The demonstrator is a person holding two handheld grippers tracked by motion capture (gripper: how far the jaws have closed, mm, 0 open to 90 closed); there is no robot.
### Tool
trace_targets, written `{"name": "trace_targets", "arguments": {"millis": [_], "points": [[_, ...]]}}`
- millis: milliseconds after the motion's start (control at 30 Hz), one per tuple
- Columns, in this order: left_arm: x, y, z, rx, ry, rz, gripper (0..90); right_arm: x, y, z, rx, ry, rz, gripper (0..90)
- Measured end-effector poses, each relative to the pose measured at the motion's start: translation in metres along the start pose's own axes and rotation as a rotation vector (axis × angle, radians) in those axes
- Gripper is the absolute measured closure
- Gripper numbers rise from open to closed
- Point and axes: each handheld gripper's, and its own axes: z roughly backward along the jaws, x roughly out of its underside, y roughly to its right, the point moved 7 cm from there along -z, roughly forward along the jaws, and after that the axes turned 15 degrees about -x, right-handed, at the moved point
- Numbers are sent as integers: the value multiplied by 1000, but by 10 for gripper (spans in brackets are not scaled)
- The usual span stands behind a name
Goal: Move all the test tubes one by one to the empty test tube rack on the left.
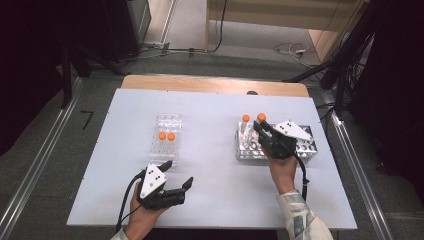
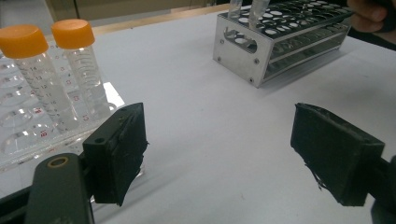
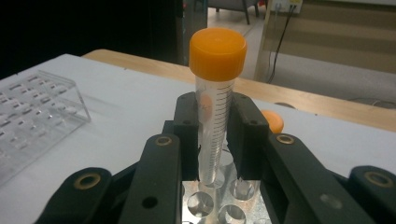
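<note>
Right gripper (image 3: 215, 140) is clamping clear tube (image 3: 214, 126) with orange cap, pads squeezing it on both sides; tube is sitting upright, tip just above holes of metal rack (image 1: 306, 148); second orange-capped tube (image 1: 245, 120) is standing in same rack at far left corner; left gripper (image 2: 219, 149) is hanging released, jaws wide apart over bare white table (image 1: 210, 125), nothing between them; clear plastic rack (image 1: 166, 135) just beside it is holding two more orange-capped tubes (image 2: 46, 70).
</note>
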Motion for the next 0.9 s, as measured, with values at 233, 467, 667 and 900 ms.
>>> {"name": "trace_targets", "arguments": {"millis": [233,467,667,900], "points": [[-1,-2,0,-5,4,1,176,-8,-15,15,-52,14,20,723],[-1,0,0,-4,7,-2,176,1,-35,25,-135,-20,29,723],[-2,1,1,-2,14,-2,177,9,-49,35,-181,-31,32,723],[-3,3,2,6,24,0,180,26,-67,35,-227,-68,49,724]]}}
